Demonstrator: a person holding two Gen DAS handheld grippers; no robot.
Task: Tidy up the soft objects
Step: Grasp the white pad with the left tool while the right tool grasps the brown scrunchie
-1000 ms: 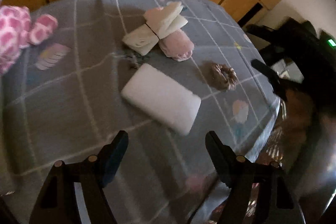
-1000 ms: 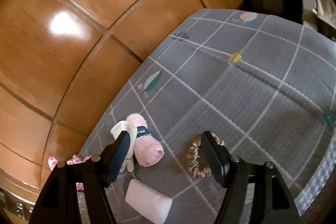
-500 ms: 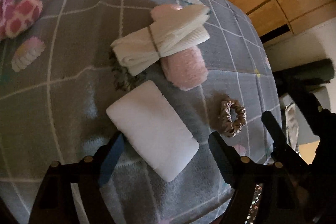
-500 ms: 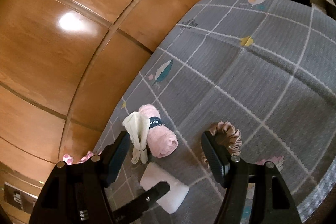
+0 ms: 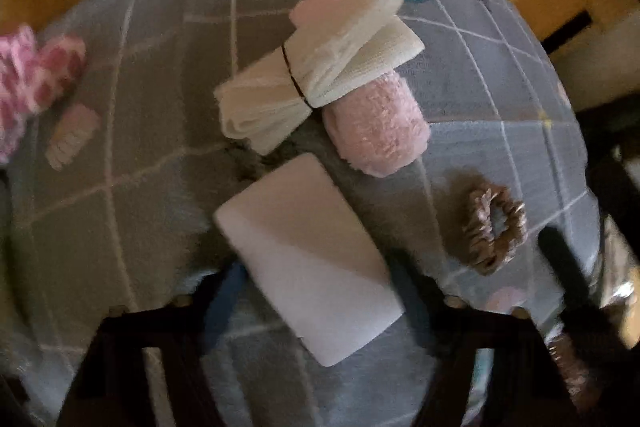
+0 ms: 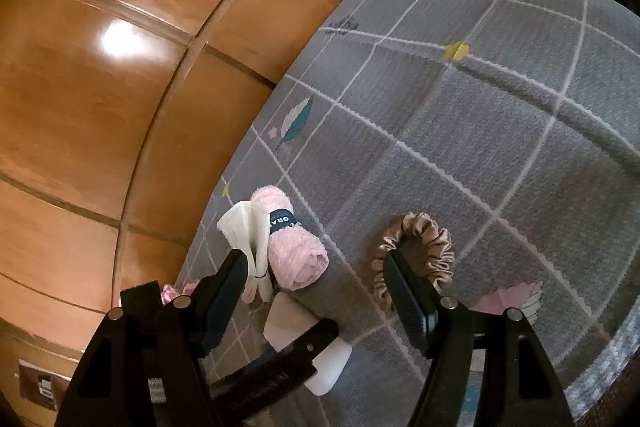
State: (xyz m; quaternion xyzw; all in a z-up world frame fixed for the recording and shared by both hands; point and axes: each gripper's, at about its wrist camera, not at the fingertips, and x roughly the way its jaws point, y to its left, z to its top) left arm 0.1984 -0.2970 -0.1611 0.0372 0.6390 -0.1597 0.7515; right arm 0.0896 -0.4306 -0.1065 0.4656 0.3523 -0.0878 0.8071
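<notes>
A white sponge block [image 5: 308, 255] lies on the grey checked mat [image 5: 140, 147]. My left gripper [image 5: 316, 267] points down over it, and its jaws are closing with the block between them. The blurred pads reach the block's long sides without squeezing it. In the right wrist view one left finger [image 6: 296, 347] crosses the sponge [image 6: 284, 319]. My right gripper [image 6: 316, 259] hangs open above the mat, holding nothing. Its right finger stands in front of a tan satin scrunchie [image 6: 428, 235]. A rolled pink towel [image 5: 376, 131] and a tied cream cloth bundle [image 5: 320, 83] lie just beyond the sponge.
A pink spotted plush thing [image 5: 32, 79] lies at the mat's far left edge. The scrunchie [image 5: 492, 227] sits right of the sponge, with a dark finger of the right gripper [image 5: 560, 267] beside it. Glossy wooden floor [image 6: 100, 87] surrounds the mat.
My left gripper came forward and down over the white sponge, which now sits between its fingers. The right gripper tilted slightly and stayed open; the left gripper's finger entered its view.
</notes>
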